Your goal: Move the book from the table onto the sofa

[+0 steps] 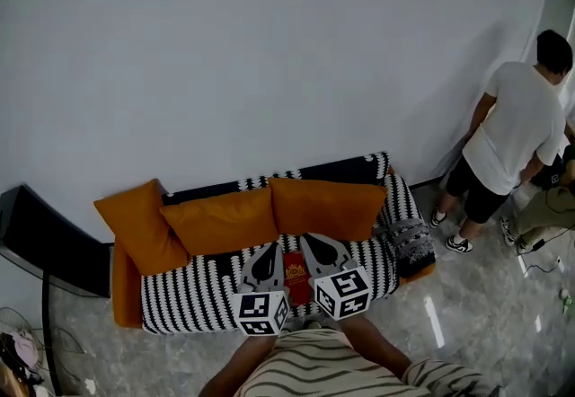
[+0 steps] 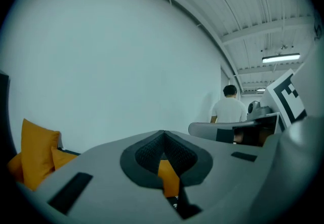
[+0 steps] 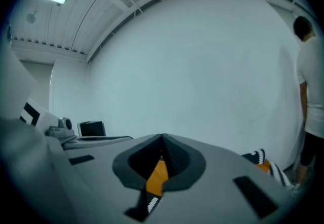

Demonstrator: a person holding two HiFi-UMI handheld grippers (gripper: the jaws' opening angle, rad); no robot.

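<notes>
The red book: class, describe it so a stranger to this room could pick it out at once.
Against the white wall stands a sofa with a black-and-white striped cover. On its seat, just in front of the orange cushions, lies the book. It is the only red thing there, small and flat.

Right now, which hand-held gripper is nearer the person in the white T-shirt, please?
Right. The right hand-held gripper sits on the person's side of the red book; the left hand-held gripper beyond it.
</notes>
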